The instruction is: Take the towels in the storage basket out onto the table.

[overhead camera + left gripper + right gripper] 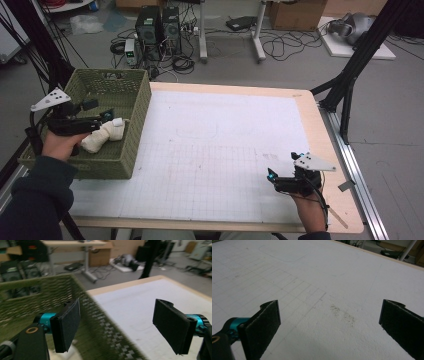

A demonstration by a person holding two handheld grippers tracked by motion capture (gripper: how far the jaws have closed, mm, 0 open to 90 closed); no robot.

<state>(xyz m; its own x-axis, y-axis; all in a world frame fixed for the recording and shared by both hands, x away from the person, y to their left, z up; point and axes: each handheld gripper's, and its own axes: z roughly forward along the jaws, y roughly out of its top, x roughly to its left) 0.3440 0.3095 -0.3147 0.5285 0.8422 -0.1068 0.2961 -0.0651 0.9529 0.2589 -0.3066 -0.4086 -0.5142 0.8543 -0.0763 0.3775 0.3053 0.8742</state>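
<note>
A green woven basket (141, 110) stands at the table's left edge. In it lies a white, lumpy cloth-like bundle (102, 136). My left gripper (99, 110) hovers over the basket's inside, just above and left of the bundle. In the left gripper view my left gripper (117, 325) is open with nothing between the pads, over the basket wall (100, 325); a bit of the white bundle (72, 353) shows under the left pad. My right gripper (282, 166) rests low near the table's front right; its own view shows my right gripper (329, 325) open over bare white board.
A white gridded board (225, 150) covers the wooden table (320, 130). A metal rail (357, 175) runs along the right side. Black stand legs (350, 85) rise at the far right. Computer towers (157, 25) and cables lie on the floor beyond.
</note>
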